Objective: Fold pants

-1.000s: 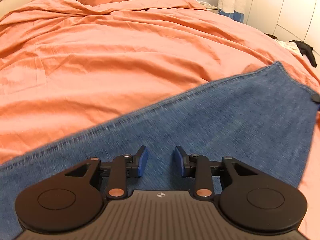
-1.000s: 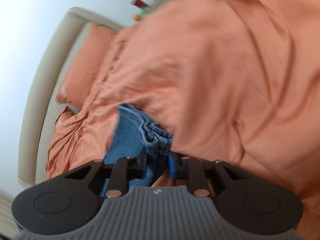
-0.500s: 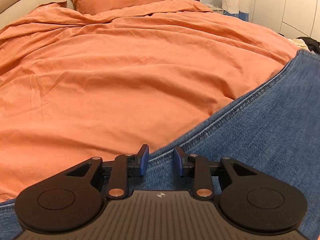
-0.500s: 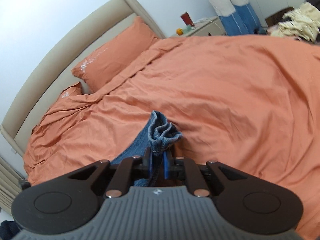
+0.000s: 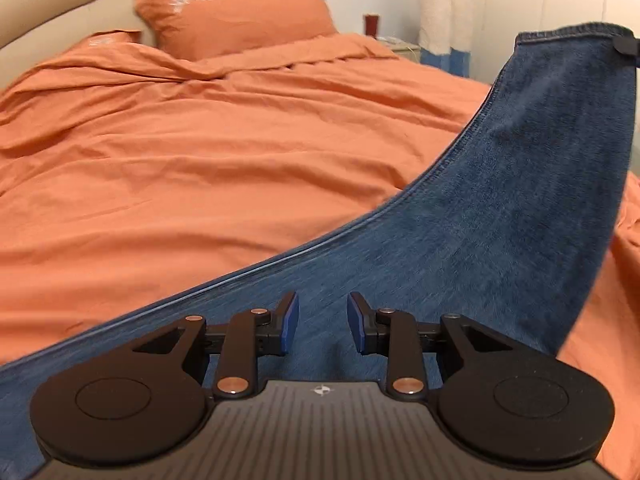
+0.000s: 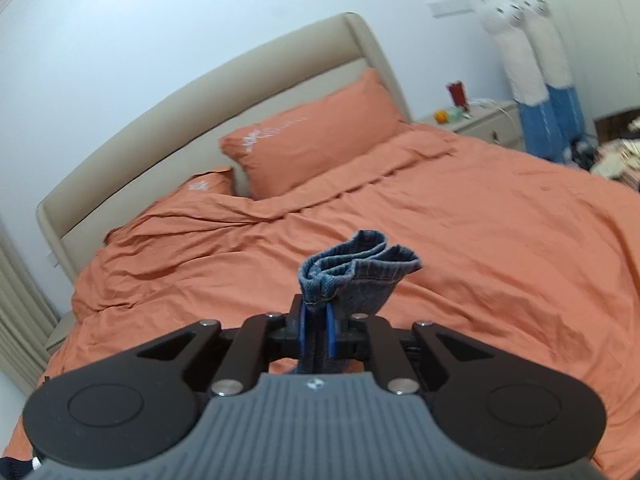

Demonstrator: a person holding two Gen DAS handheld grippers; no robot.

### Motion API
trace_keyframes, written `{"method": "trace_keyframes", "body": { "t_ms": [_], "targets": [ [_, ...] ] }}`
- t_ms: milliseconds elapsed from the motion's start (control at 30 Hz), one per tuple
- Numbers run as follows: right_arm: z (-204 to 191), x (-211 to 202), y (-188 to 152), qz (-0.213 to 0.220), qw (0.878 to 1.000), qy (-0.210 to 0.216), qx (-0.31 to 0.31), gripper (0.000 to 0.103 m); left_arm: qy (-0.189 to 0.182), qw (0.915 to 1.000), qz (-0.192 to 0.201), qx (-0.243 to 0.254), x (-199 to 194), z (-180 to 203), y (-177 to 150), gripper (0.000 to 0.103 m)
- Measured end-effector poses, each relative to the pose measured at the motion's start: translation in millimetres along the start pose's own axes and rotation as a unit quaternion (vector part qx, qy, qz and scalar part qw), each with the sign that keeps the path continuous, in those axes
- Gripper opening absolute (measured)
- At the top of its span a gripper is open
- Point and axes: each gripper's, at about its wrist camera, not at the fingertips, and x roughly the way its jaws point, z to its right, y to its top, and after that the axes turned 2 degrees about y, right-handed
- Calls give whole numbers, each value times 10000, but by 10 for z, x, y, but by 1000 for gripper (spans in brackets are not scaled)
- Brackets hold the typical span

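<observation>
The blue denim pants (image 5: 500,216) stretch from under my left gripper up to the right, where their hem end is lifted high above the bed. My left gripper (image 5: 322,322) is open and empty, just above the denim near its seam edge. My right gripper (image 6: 315,322) is shut on the bunched hem end of the pants (image 6: 352,268), which sticks up past the fingertips. A dark tip of the right gripper (image 5: 628,46) shows at the lifted hem in the left wrist view.
The bed has an orange duvet (image 5: 200,152) and orange pillows (image 6: 312,140) by a beige headboard (image 6: 208,120). A nightstand (image 6: 476,120) with a red cup stands at the far right, with tall white and blue plush toys (image 6: 532,80) beside it.
My right gripper has lifted the hem end high and levelled out over the bed. In the left view the pant leg now rises steeply at the right. My left gripper stays open.
</observation>
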Motion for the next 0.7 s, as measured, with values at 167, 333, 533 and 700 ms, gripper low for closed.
{"method": "trace_keyframes", "body": {
  "t_ms": [167,333,533,700],
  "targets": [
    [-826,-12,-17,118,9970,315,-702,6,238,9981,292,-483,-689,-457,-194,35],
    [-1540,114,-201,27,9935,813,-798,6,242,9907,426,-1268,-1223,-946,-532,35],
    [-2283,455,-816,-383,9884,1259,-758,6,73,9724,418,-2294,-1453,-1405,-1036,35],
    [-2733,802,-1794,-1106,9807,1280,-983,5,-179,9602,278,-2775,-1436,-1646,-1296,35]
  ]
}}
